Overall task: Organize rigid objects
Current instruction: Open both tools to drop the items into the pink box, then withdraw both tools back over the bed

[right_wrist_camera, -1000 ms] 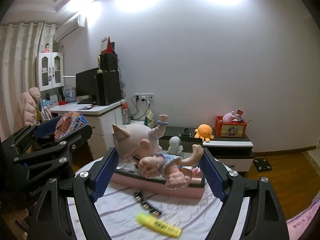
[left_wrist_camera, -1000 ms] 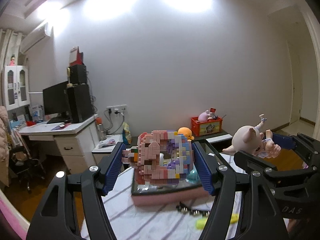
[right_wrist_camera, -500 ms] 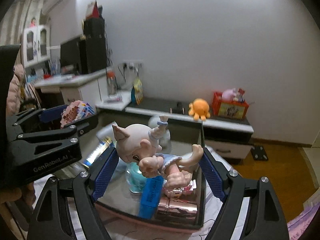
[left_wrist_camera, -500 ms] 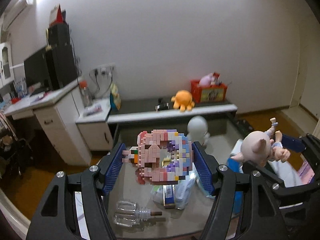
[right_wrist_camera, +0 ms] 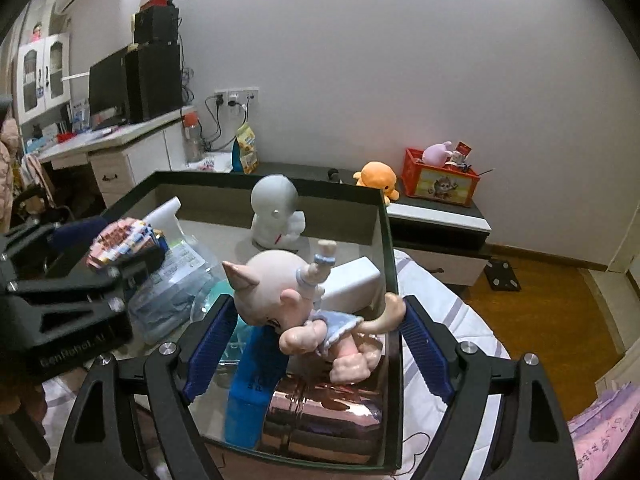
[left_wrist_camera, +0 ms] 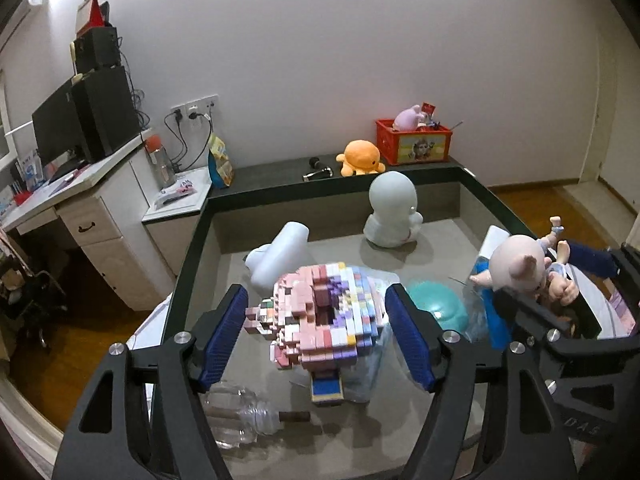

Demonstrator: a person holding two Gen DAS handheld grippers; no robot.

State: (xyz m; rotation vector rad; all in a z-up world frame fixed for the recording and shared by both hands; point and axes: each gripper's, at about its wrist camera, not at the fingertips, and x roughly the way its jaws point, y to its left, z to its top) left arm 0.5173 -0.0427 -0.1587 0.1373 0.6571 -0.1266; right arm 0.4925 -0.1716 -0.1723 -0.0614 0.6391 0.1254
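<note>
R gripper (right_wrist_camera: 316, 344) grips pig doll (right_wrist_camera: 296, 312) over box's (right_wrist_camera: 390, 264) right edge. White figure (right_wrist_camera: 276, 216) upright near far edge – L gripper (right_wrist_camera: 120, 252) at left.

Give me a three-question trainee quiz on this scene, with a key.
1. True or false: the right gripper holds the pastel toy-brick model.
2. Which lies in the glass-walled box below the pink pig-eared doll? A) shiny copper-coloured cylinder B) orange octopus plush C) red crate
3. Fill in: the white round-headed figurine stands ___ the box.
Key: 1 false: it grips the doll; the model is between the left gripper's opening jaws. 2 A. 3 inside.
</note>
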